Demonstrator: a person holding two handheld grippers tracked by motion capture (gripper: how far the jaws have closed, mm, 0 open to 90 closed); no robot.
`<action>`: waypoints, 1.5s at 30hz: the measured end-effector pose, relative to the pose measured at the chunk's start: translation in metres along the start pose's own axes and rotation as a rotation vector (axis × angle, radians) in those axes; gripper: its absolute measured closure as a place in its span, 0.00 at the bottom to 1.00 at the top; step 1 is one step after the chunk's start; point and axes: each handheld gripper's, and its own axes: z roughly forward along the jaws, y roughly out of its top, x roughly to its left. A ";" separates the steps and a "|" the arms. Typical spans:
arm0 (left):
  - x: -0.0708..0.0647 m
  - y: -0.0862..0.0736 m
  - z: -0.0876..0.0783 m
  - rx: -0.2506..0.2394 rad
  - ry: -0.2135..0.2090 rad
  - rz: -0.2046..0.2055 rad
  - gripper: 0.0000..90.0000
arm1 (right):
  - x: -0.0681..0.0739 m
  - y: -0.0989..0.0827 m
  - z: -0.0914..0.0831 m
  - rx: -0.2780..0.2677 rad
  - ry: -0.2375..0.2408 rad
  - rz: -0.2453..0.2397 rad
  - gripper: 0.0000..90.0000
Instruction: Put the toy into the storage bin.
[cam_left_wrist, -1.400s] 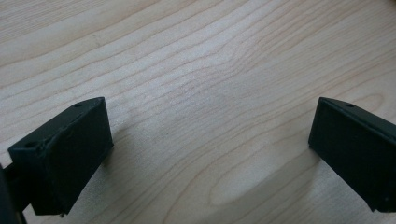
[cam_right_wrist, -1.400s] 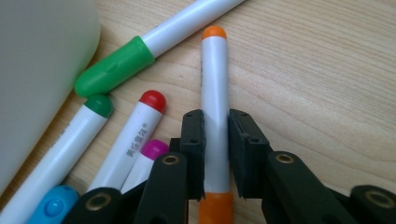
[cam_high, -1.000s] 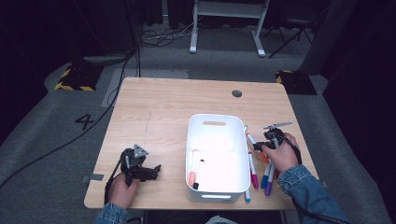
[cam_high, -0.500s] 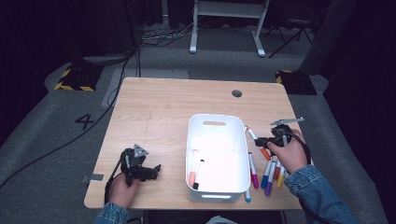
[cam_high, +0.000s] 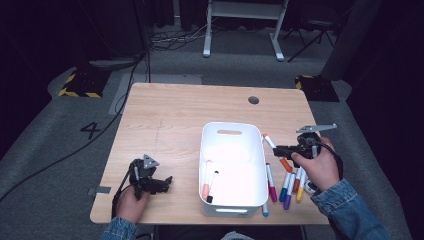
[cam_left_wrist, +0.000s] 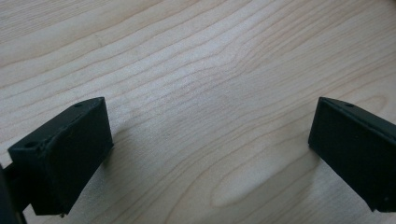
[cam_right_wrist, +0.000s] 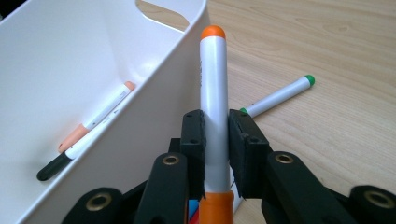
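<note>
The right gripper (cam_high: 278, 149) has risen from the row of markers (cam_high: 286, 184) beneath it, jaws pinching an orange-capped marker (cam_right_wrist: 213, 102) beside the white bin (cam_high: 230, 131), likely headed in, while the left gripper (cam_high: 162, 183) rests spread and empty.

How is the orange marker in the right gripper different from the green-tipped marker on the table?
The orange marker is clamped between the right gripper's pads and lifted off the table; the green-tipped marker lies flat on the wood, touched by nothing. The orange marker points along the jaws beside the white bin; the green-tipped marker lies slanted across behind it. End colours differ, orange versus green. Both have white barrels and sit outside the bin.
</note>
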 end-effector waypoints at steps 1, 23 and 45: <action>0.000 0.000 0.000 0.000 0.000 0.000 0.00 | 0.003 0.001 -0.004 -0.005 0.005 -0.012 0.85; 0.000 0.000 0.000 0.002 -0.002 -0.004 0.00 | 0.073 0.012 -0.015 0.015 0.129 -0.169 0.85; -0.001 -0.001 -0.001 0.000 -0.003 -0.012 0.00 | 0.122 0.009 0.002 0.062 0.273 -0.260 0.85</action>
